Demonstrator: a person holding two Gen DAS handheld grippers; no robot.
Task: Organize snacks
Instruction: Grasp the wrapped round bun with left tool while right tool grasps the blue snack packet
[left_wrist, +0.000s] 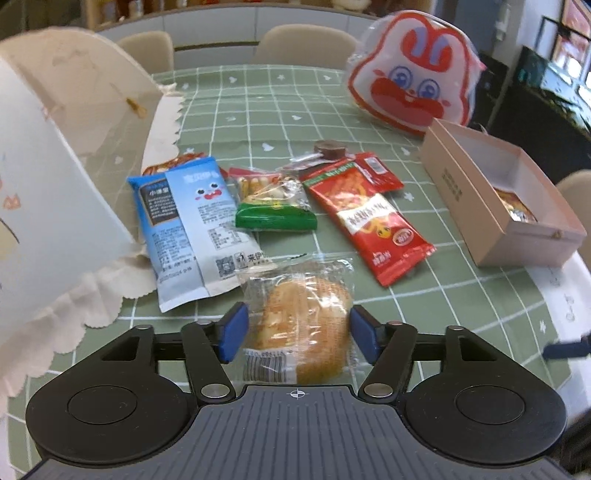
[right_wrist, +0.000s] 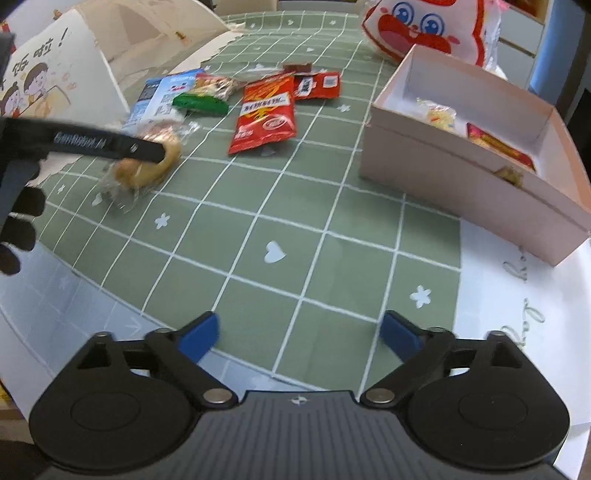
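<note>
Left tool (left_wrist: 298, 332) gapes astride the wrapped bun (left_wrist: 301, 325); right tool (right_wrist: 299, 336) gapes empty over bare tablecloth (right_wrist: 295, 229)

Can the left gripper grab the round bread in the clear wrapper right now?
Probably yes. The left gripper is open, with the wrapped bread already sitting between its blue fingers. Nothing lies on top of it, so closing should catch it.

Even, soft indoor light on my table (right_wrist: 295, 236), barely any shadows. Heavy fisheye bending past the edges. The bun wrapper (right_wrist: 147, 162) at 9 o'clock is motion-smeared; some glare on the red packet (left_wrist: 373, 221).
</note>
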